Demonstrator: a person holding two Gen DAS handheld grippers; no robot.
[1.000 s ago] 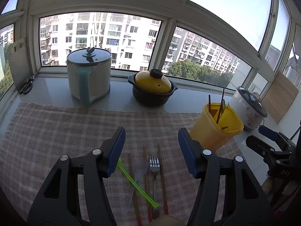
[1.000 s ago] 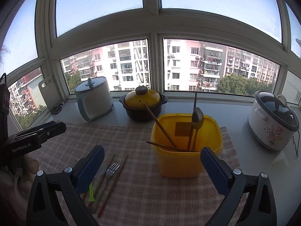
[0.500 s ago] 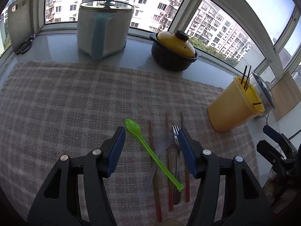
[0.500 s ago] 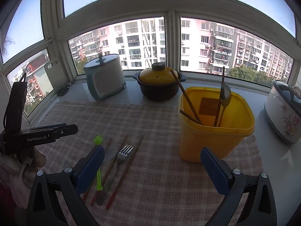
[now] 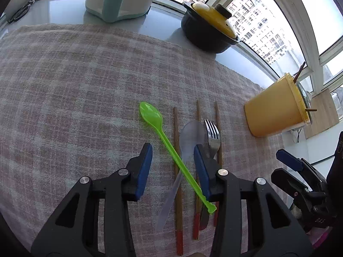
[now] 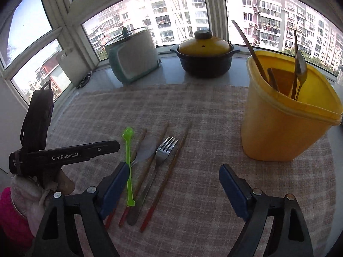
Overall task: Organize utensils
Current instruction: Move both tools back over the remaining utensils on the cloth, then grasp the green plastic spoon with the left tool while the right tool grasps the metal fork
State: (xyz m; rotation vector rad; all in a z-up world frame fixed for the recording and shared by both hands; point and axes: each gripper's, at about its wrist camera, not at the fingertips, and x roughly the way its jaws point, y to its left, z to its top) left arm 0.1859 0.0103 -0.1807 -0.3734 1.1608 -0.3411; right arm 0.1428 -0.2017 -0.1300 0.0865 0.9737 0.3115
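On the checked cloth (image 5: 64, 85) lie a green plastic spoon (image 5: 150, 113), a clear plastic spoon (image 5: 190, 135), a metal fork (image 5: 212, 132) and several red-tipped chopsticks (image 5: 178, 192). My left gripper (image 5: 172, 150) hangs just above them, jaws closing. The green spoon's handle crosses the gap, and neither pad presses on it. My right gripper (image 6: 173, 169) is wide, jaws closing, over the fork (image 6: 165, 150) and a chopstick (image 6: 173, 162), gripping nothing. At the right, the yellow tub (image 6: 285, 124) holds chopsticks and a metal spoon (image 6: 300, 68).
A black pot with a yellow lid (image 6: 204, 57) and a white and teal cooker (image 6: 133, 53) stand on the sill behind the cloth. Scissors (image 5: 20, 12) lie at the far left. A gloved hand (image 6: 32, 192) holds the left gripper.
Both grippers have sunk toward the cloth and tipped further down, so the utensils look larger and closer. Both pairs of jaws have narrowed. The utensils have not moved.
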